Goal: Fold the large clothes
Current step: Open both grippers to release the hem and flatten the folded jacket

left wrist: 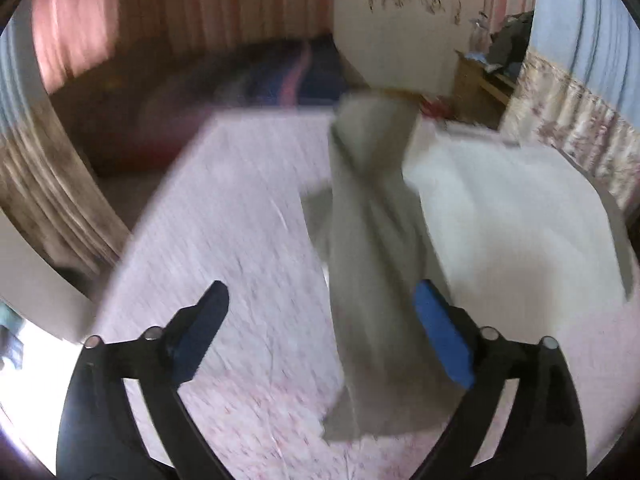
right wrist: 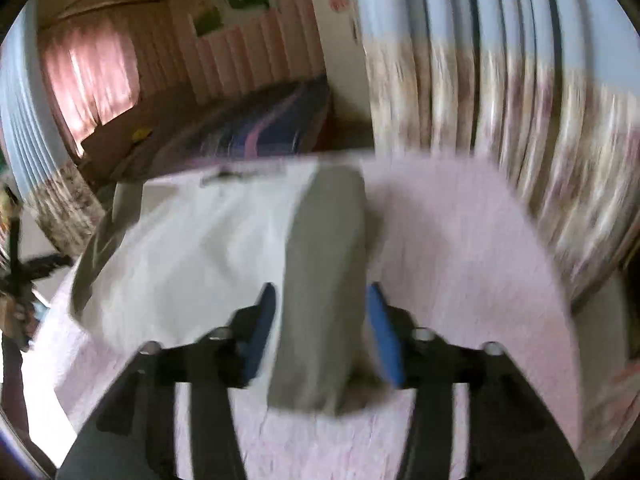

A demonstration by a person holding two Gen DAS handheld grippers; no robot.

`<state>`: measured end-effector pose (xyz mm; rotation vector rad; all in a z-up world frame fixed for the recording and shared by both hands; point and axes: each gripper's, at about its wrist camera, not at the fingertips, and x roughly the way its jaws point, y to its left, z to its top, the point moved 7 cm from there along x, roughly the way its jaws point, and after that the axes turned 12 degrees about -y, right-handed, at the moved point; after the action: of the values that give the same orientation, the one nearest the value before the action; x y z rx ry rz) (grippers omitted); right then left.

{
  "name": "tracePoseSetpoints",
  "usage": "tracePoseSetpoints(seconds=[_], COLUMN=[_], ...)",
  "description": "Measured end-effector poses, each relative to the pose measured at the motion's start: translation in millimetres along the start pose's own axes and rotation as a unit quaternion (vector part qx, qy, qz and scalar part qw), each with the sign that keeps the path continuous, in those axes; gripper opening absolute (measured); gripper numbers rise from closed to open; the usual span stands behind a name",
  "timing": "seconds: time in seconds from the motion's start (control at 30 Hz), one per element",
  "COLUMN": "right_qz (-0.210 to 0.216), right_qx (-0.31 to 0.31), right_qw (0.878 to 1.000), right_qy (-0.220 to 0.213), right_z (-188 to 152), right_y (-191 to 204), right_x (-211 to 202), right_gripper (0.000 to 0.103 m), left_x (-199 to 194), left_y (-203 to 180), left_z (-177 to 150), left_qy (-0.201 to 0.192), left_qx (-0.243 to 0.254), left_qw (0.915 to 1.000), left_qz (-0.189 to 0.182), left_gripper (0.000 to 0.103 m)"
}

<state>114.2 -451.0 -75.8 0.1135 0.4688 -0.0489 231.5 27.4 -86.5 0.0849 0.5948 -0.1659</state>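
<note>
A large white garment (left wrist: pixel 500 208) lies spread on a pink bed cover (left wrist: pixel 240 216). A grey-white sleeve or strip of it (left wrist: pixel 376 248) runs across the cover toward my left gripper (left wrist: pixel 320 300), which is open, the strip passing beside its right blue pad (left wrist: pixel 440 332). In the right wrist view the garment (right wrist: pixel 192 248) lies to the left and a grey folded strip (right wrist: pixel 324 280) runs between the blue pads of my right gripper (right wrist: pixel 322 320), whose jaws stand apart around it. Both views are blurred.
The pink cover (right wrist: pixel 460 260) drops off at the far edge. A dark striped sofa or bed (left wrist: pixel 260 80) stands beyond. Floral curtains (right wrist: pixel 520 140) hang at the right, pink curtains (left wrist: pixel 72 32) at the far left. A wooden shelf (left wrist: pixel 488 80) stands at the back right.
</note>
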Motion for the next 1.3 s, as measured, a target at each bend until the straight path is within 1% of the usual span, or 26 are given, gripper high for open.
tracePoseSetpoints(seconds=[0.03, 0.1, 0.17, 0.23, 0.27, 0.3, 0.37, 0.4, 0.43, 0.47, 0.5, 0.53, 0.57, 0.67, 0.7, 0.77, 0.8, 0.83, 0.9, 0.93, 0.97, 1.1, 1.17, 1.2, 1.27, 1.3], right_qz=[0.001, 0.015, 0.021, 0.016, 0.015, 0.011, -0.012, -0.015, -0.014, -0.018, -0.025, -0.031, -0.034, -0.043, -0.04, -0.006, 0.004, 0.018, 0.043, 0.056, 0.07, 0.085, 0.074, 0.076, 0.068, 0.056], right_qx=[-0.023, -0.037, -0.062, -0.096, -0.101, -0.101, -0.103, -0.094, -0.074, -0.057, -0.045, -0.043, -0.042, -0.052, -0.055, -0.038, -0.034, -0.034, -0.034, -0.034, -0.038, -0.054, -0.08, -0.088, -0.107, -0.118], right_qw=[1.0, 0.999, 0.998, 0.995, 0.994, 0.993, 0.992, 0.992, 0.992, 0.992, 0.991, 0.99, 0.99, 0.988, 0.99, 0.995, 0.996, 0.997, 0.998, 0.997, 0.996, 0.995, 0.994, 0.993, 0.991, 0.99], right_qy=[-0.013, -0.02, -0.004, 0.021, 0.037, 0.052, 0.074, 0.085, 0.101, 0.113, 0.122, 0.128, 0.132, 0.137, 0.123, 0.096, 0.087, 0.069, 0.041, 0.037, 0.036, 0.021, 0.019, 0.027, 0.051, 0.058], right_z=[10, 16, 13, 0, -6, -14, -25, -31, -36, -38, -39, -38, -39, -33, -29, -25, -25, -24, -30, -35, -43, -64, -73, -80, -95, -101], right_y=[15, 37, 58, 74, 77, 77, 63, 56, 46, 38, 32, 28, 25, 30, 35, 48, 51, 61, 82, 91, 102, 132, 142, 147, 147, 142], right_x=[8, 28, 68, 105, 120, 128, 148, 153, 161, 168, 171, 177, 181, 181, 170, 143, 133, 114, 81, 69, 58, 35, 33, 34, 41, 45], right_gripper=[0.052, 0.052, 0.052, 0.052, 0.051, 0.048, 0.043, 0.036, 0.023, 0.015, 0.004, 0.0, 0.0, 0.0, 0.005, 0.007, 0.013, 0.033, 0.059, 0.059, 0.059, 0.059, 0.059, 0.056, 0.054, 0.05], left_x=[2, 15, 34, 61, 70, 86, 106, 115, 121, 126, 128, 131, 136, 136, 129, 110, 97, 80, 51, 41, 24, -8, -6, -1, 17, 26], left_y=[-7, -33, -55, -69, -68, -62, -45, -37, -31, -28, -23, -19, -14, -6, -6, -2, -3, -7, -18, -25, -41, -103, -130, -142, -154, -154], left_z=[12, 35, 41, 34, 24, 18, 6, 0, -6, -9, -11, -10, -10, -11, -9, -6, -3, 2, 6, 6, 4, -13, -27, -36, -55, -63], left_qy=[-0.009, -0.023, -0.02, 0.009, 0.026, 0.047, 0.071, 0.079, 0.085, 0.091, 0.093, 0.093, 0.095, 0.098, 0.091, 0.076, 0.064, 0.05, 0.028, 0.023, 0.014, -0.002, 0.005, 0.014, 0.044, 0.059], left_qx=[0.005, 0.014, 0.028, 0.032, 0.026, 0.013, -0.002, -0.008, -0.015, -0.023, -0.022, -0.017, -0.015, -0.034, -0.03, -0.027, -0.029, -0.031, -0.031, -0.032, -0.033, -0.022, -0.013, -0.003, 0.005, -0.006], left_qw=[0.9999, 0.9995, 0.9991, 0.9992, 0.9991, 0.9986, 0.9974, 0.9968, 0.9963, 0.9956, 0.9954, 0.9952, 0.9948, 0.9942, 0.9949, 0.9963, 0.9972, 0.9981, 0.9991, 0.9992, 0.999, 0.9958, 0.9947, 0.9949, 0.9948, 0.9937], left_qz=[0.001, -0.014, -0.022, -0.024, -0.024, -0.017, 0.004, 0.008, 0.011, 0.009, 0.014, 0.025, 0.034, 0.027, 0.029, 0.029, 0.025, 0.016, 0.006, -0.001, -0.026, -0.089, -0.102, -0.1, -0.091, -0.096], left_gripper=[0.094, 0.094, 0.094, 0.086, 0.079, 0.075, 0.07, 0.07, 0.071, 0.071, 0.078, 0.082, 0.085, 0.084, 0.08, 0.079, 0.082, 0.085, 0.095, 0.096, 0.096, 0.096, 0.096, 0.096, 0.095, 0.095])
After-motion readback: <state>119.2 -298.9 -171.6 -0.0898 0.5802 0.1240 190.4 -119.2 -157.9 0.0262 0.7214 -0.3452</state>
